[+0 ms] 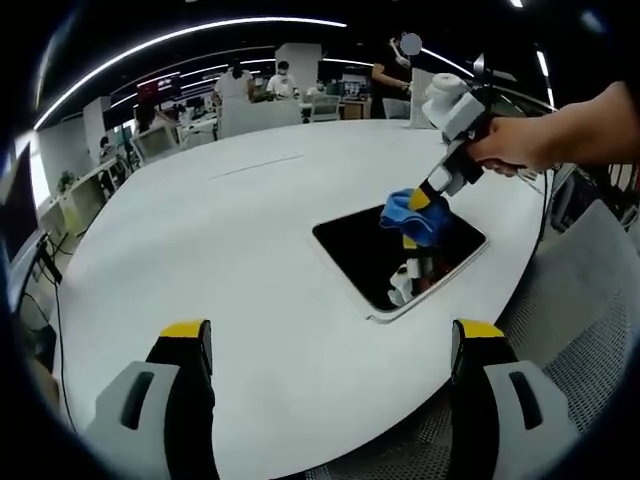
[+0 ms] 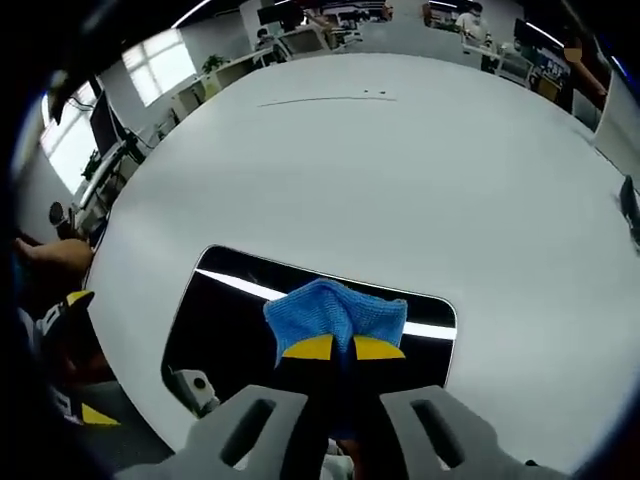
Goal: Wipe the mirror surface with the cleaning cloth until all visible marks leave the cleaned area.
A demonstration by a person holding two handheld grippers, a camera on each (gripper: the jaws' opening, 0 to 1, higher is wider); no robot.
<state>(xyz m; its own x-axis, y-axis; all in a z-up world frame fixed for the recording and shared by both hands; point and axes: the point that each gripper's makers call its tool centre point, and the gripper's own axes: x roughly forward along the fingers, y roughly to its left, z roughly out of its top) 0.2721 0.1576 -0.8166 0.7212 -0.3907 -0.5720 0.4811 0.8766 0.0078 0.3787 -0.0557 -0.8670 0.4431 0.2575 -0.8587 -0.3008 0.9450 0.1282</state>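
- Blue microfibre, the cleaning cloth (image 2: 335, 310), is bunched up and pinched between the jaws of my right gripper (image 2: 335, 348), whose yellow tips are pressed together on it.
- The cloth rests on the mirror (image 2: 230, 320), touching the glass near the middle of its dark surface in my right gripper view.
- The mirror is a dark rectangle with rounded corners and a pale rim, lying flat on the white desk (image 2: 400, 170); it reflects a bright ceiling light strip running across it.
- From my left gripper view I see the mirror (image 1: 360, 245) lying towards the near right edge of the desk (image 1: 220, 250), with the cloth (image 1: 405, 212) at its far corner.
- In that same view the right gripper (image 1: 428, 198) comes in from the right, held by a hand (image 1: 510, 145), and slants down onto the cloth.
- My left gripper (image 1: 330, 345) hangs over the near edge of the desk, its jaws spread wide and holding nothing, well apart from the mirror.
- The glass also reflects parts of the gripper above it.
- I cannot tell from either view whether any marks lie on the glass; it is too dark and glossy.
- Behind the desk there is an open office with other desks, monitors and several people (image 1: 236, 82) standing far off.
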